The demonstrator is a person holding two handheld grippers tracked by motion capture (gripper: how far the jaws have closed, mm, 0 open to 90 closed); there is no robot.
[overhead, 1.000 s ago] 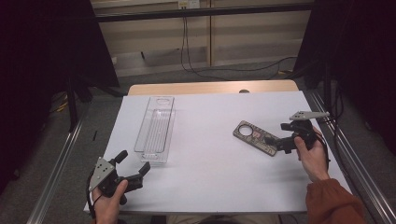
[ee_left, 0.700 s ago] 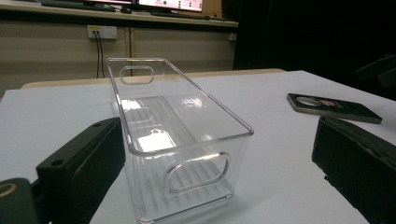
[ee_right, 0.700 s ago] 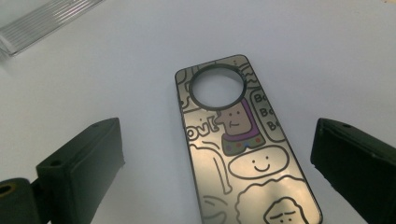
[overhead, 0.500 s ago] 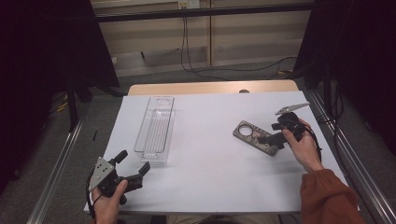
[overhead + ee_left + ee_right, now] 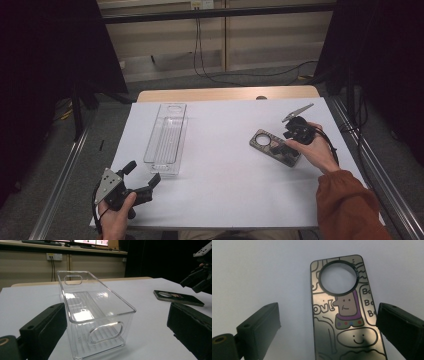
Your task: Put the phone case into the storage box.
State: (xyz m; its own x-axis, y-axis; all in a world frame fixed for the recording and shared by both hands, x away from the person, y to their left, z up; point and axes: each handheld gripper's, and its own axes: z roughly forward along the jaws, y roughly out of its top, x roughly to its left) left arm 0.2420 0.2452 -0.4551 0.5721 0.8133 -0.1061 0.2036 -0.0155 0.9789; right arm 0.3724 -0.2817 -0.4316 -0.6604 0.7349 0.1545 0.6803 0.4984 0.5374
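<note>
At the frame's right, the right claw (image 5: 286, 142) hangs wide open over the flat phone case (image 5: 275, 147) on the counter (image 5: 225, 190), jaws straddling it. Lower left, the left claw (image 5: 141, 177) gapes wide, empty, near the clear bin (image 5: 166, 138).

A clear plastic bin (image 5: 167, 138) lies, apparently empty, on the white table (image 5: 225, 185).

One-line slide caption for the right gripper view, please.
Open right tool poised over a cartoon-printed phone case lying flat on the white table, jaws either side.
</note>
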